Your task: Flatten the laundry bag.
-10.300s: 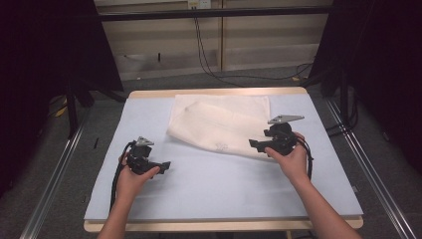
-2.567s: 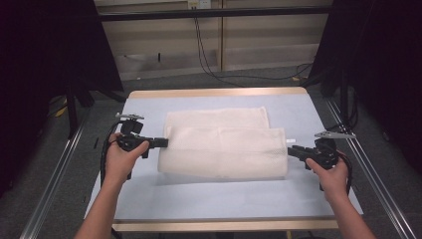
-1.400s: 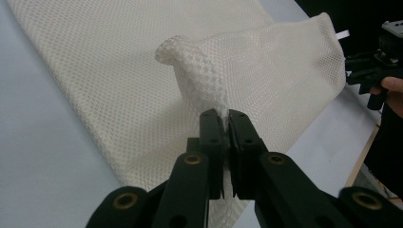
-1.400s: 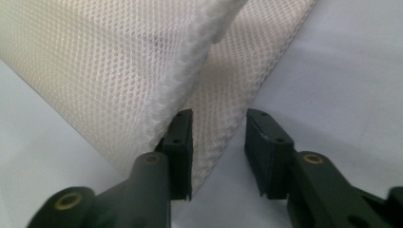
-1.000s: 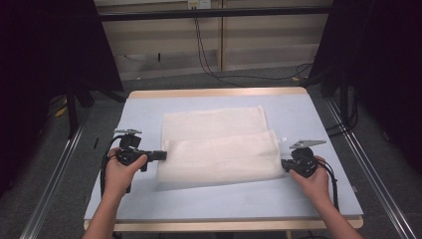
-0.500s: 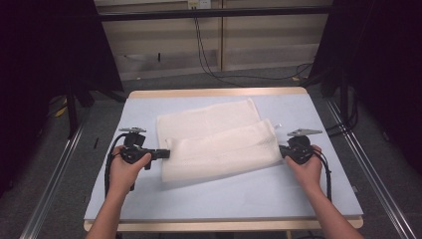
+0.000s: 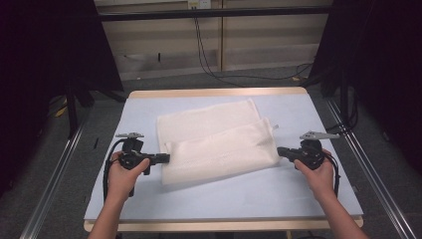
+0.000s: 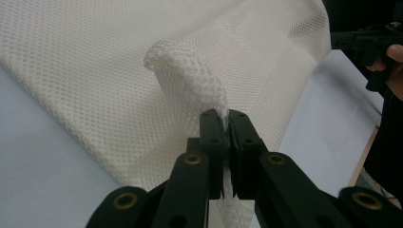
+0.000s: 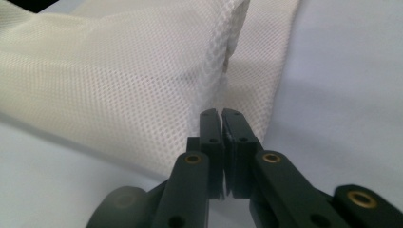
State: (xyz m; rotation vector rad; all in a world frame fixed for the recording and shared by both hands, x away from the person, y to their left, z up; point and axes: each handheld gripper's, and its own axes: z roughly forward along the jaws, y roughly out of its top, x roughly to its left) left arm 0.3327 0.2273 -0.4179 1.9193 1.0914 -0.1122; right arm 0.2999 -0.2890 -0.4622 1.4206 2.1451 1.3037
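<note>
A cream mesh cloth (image 7: pixel 216 142) lies folded in the middle of the pale blue table (image 7: pixel 278 196), its upper layer lifted at both ends. The left gripper (image 7: pixel 164 159) is clamped on the cloth's left corner, a puckered bit of mesh pinched between its jaws. The right gripper (image 7: pixel 279 151) holds the cloth's right corner, jaws pressed together on the fabric edge.

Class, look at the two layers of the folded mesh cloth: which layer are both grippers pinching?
The near, upper layer, held at its ends by the left gripper and right gripper; the far layer lies flat beneath it.
</note>
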